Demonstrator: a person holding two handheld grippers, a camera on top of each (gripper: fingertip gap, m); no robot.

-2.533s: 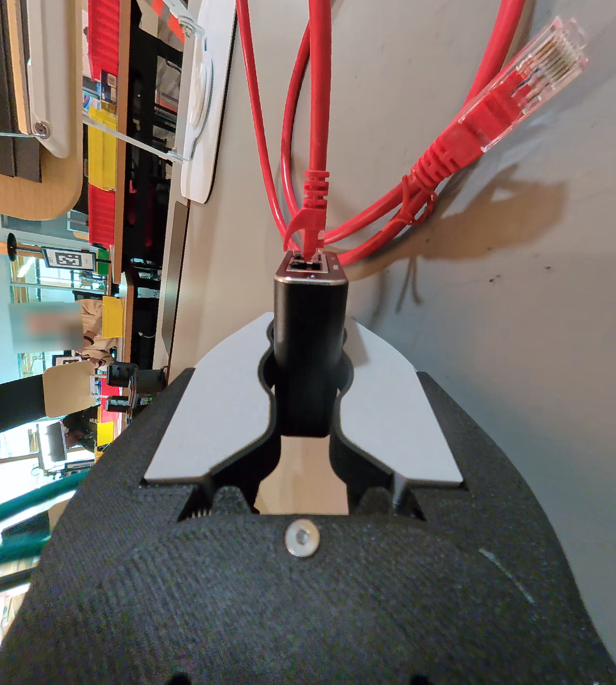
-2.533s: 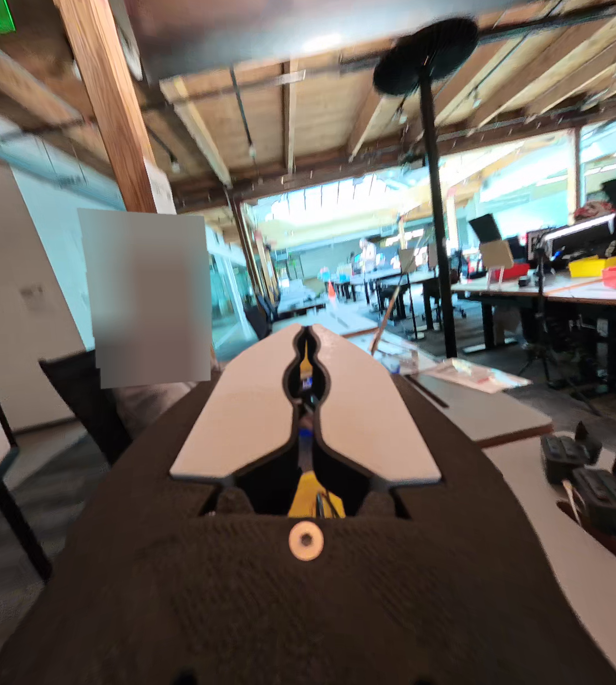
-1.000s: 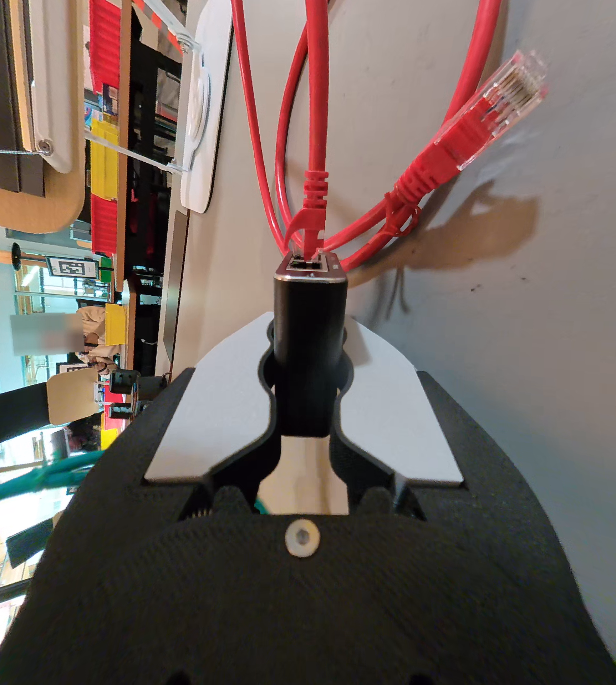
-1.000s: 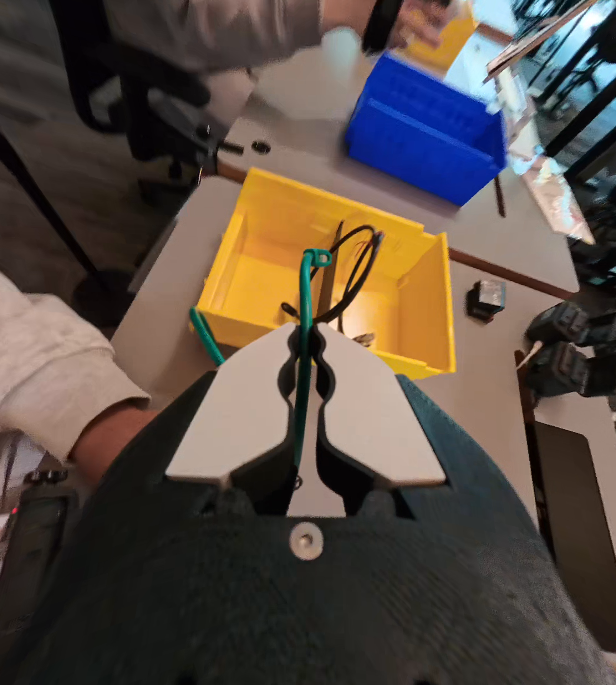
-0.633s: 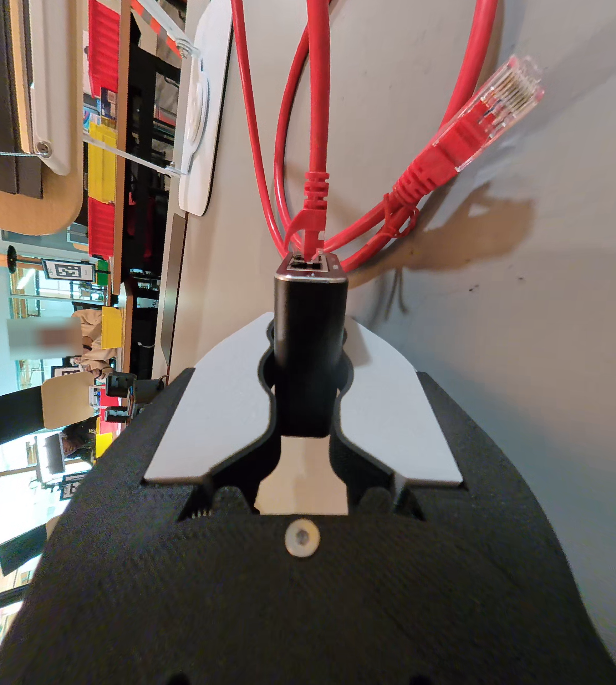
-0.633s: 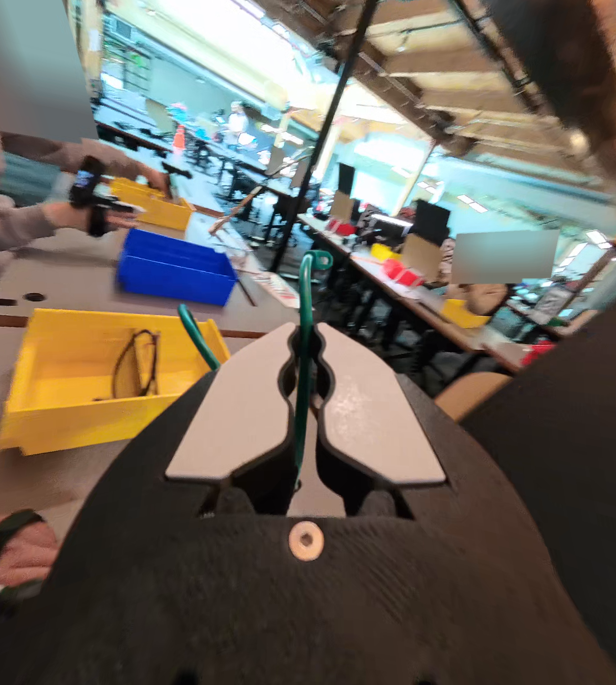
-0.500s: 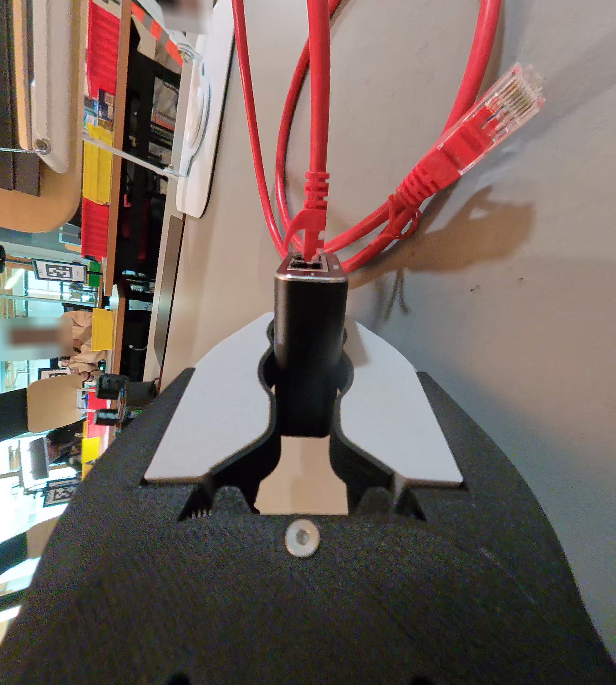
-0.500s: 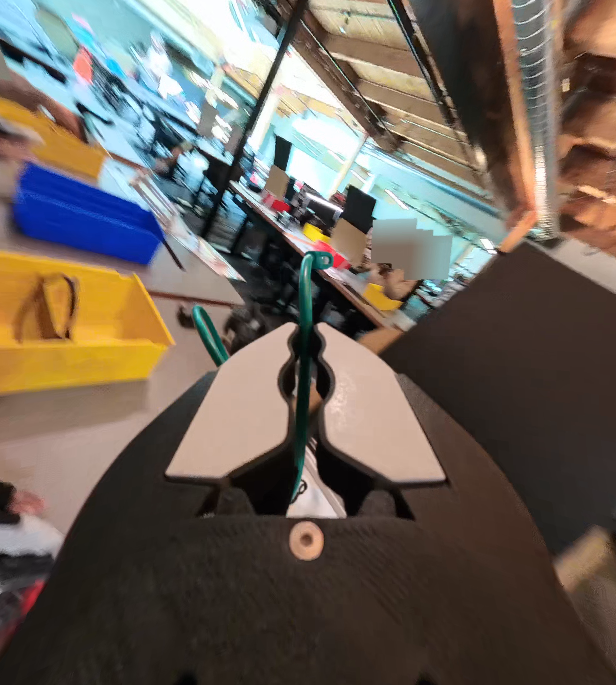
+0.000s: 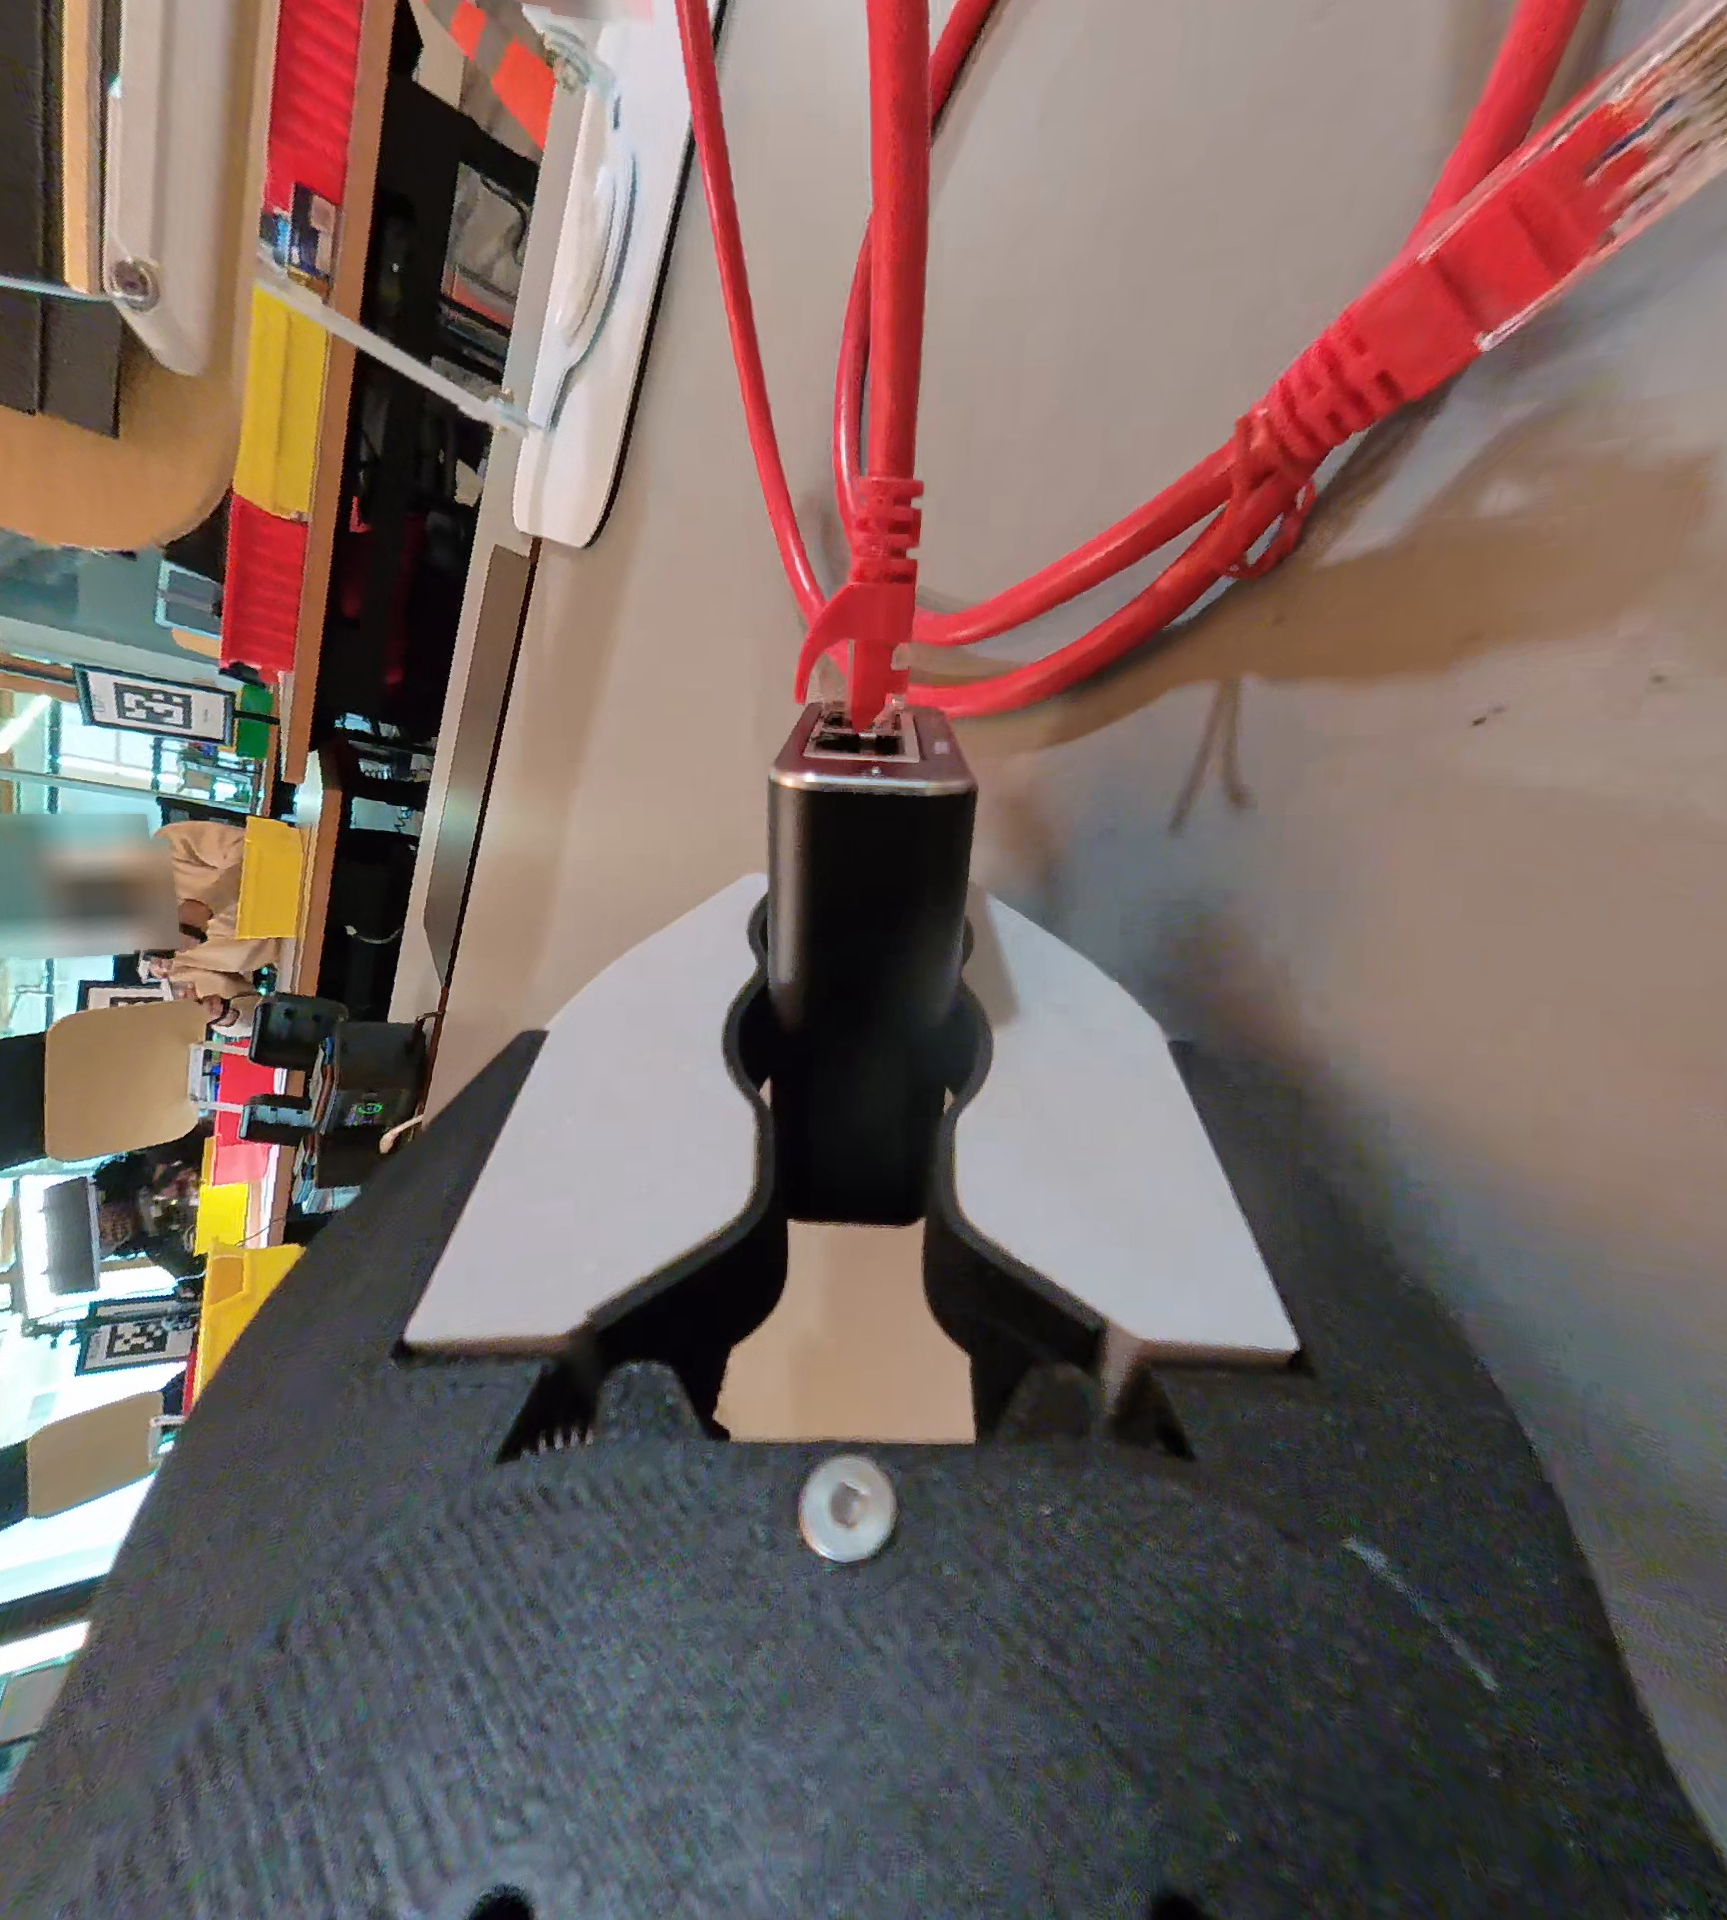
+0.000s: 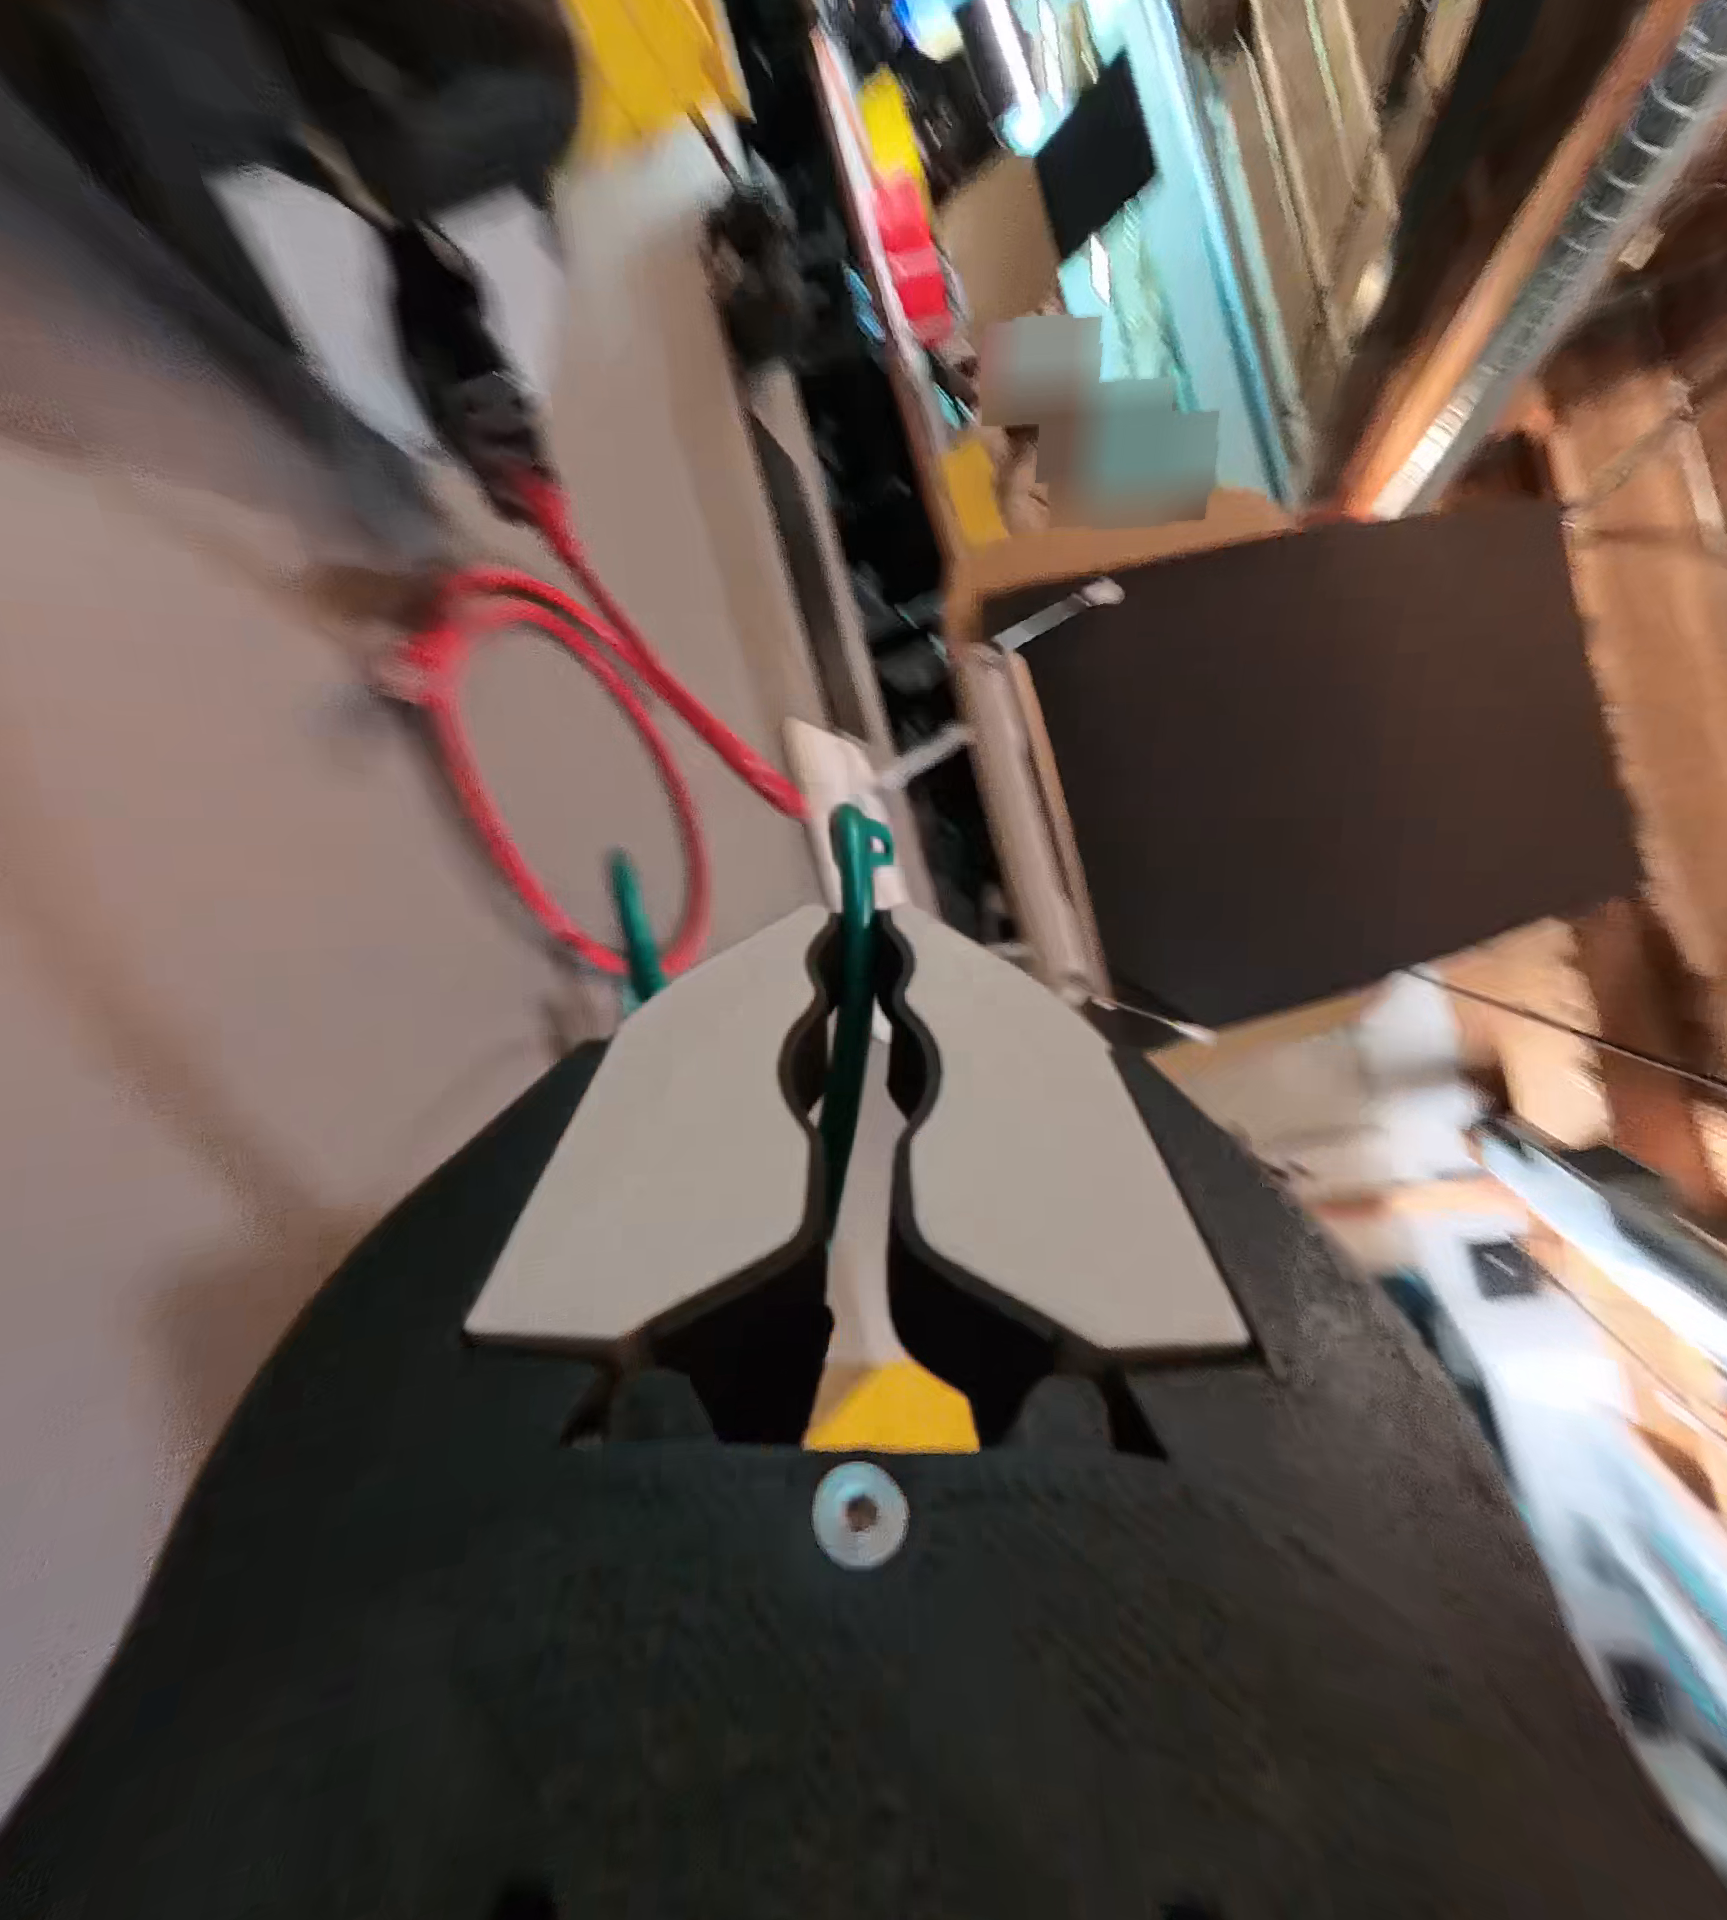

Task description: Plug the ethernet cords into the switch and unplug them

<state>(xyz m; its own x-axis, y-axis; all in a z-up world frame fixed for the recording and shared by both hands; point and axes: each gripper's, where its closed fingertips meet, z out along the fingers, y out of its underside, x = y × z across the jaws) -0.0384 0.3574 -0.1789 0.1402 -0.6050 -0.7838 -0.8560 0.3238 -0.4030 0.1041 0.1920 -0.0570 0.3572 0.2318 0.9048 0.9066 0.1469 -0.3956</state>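
My left gripper (image 9: 864, 914) is shut on a black switch (image 9: 869, 935) and holds it end-on above the grey table (image 9: 1461, 1039). A red ethernet cord (image 9: 890, 312) is plugged into the switch's far end by its red plug (image 9: 874, 613). The cord's other end, a clear plug (image 9: 1669, 145), lies free at the upper right. My right gripper (image 10: 864, 920) is shut on a thin green cord (image 10: 854, 997), which arches over just past the fingertips. The right wrist view is blurred; the red cord's loop (image 10: 578, 769) shows on the table to the left.
A white pad (image 9: 599, 260) lies at the table's far edge. A dark panel (image 10: 1306, 769) stands right of the right gripper. Benches, yellow bins and people fill the background. The table (image 10: 111, 831) runs along the left.
My right gripper has swung quickly with the green cord, away from the yellow and blue bins, and now faces the red cord on the table. The left gripper has moved slightly closer to the red plug.
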